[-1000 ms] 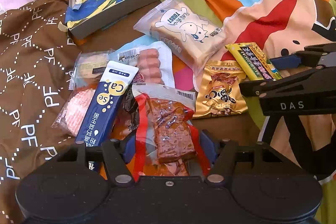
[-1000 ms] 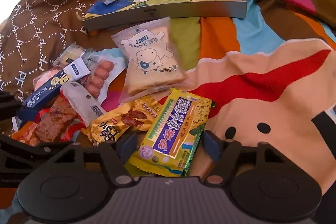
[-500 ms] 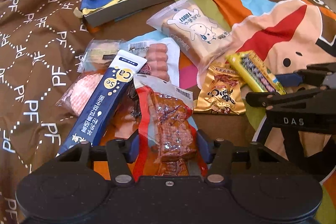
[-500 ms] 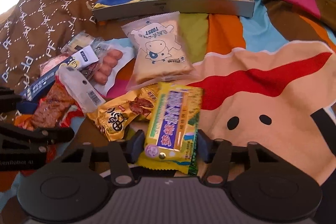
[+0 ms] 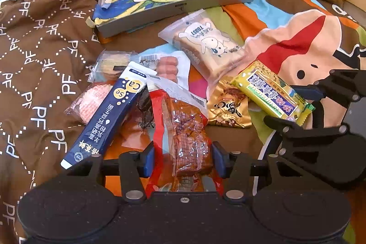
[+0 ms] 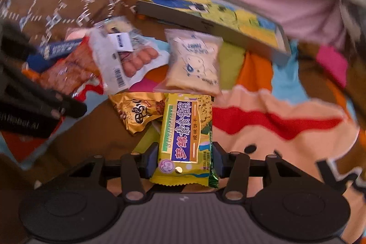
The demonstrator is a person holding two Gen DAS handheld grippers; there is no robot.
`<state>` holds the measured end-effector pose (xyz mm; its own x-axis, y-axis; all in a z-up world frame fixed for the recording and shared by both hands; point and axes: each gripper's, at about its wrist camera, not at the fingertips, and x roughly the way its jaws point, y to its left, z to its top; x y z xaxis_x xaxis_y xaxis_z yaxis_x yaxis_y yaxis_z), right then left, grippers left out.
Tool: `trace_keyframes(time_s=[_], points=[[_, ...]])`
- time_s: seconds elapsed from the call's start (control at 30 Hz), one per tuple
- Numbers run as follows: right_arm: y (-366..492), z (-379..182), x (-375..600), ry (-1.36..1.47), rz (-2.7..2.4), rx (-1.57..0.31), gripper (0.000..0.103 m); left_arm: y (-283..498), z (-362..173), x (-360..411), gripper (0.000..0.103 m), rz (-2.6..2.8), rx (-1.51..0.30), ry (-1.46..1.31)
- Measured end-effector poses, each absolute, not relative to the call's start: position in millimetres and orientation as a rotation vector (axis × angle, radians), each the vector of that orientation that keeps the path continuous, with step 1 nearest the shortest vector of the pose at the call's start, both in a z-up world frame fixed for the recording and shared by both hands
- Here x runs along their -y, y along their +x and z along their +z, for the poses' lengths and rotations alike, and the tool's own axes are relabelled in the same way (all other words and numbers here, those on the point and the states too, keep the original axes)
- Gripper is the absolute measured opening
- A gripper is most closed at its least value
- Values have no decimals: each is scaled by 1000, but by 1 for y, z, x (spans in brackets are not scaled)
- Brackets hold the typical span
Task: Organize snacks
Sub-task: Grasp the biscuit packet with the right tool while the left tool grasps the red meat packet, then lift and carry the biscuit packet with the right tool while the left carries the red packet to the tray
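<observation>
Nearest, the left gripper (image 5: 181, 158) pinches the red packet (image 5: 183, 129) of dried meat between its blue pads, and the right gripper (image 6: 185, 161) pinches the yellow cracker packet (image 6: 186, 136) in the same way. Both packets rise from the snack pile on the patterned blanket (image 5: 41, 42). Beyond lie the gold pouch (image 5: 228, 106), blue stick pack (image 5: 109, 116), sausages (image 5: 169, 68) and toast bag (image 5: 205, 45). Farthest, the grey tray (image 5: 178, 8) rests by the blanket's far edge.
</observation>
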<state>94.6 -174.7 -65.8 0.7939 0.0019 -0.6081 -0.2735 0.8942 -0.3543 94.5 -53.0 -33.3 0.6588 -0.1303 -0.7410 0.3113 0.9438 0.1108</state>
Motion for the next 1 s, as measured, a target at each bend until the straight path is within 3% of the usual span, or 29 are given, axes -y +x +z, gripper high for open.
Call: trace_keyframes(time_s=[0.57, 0.73, 0.9, 1.0], points=[[90, -77, 162, -690, 79, -508, 52, 104, -7, 54, 50, -247, -728, 138], [96, -76, 167, -653, 98, -565, 53, 105, -6, 55, 50, -244, -736, 124], [110, -72, 187, -488, 117, -628, 64, 104, -8, 56, 50, -248, -738, 126], [120, -72, 199, -389, 139, -685, 64, 104, -9, 57, 50, -252, -738, 128]])
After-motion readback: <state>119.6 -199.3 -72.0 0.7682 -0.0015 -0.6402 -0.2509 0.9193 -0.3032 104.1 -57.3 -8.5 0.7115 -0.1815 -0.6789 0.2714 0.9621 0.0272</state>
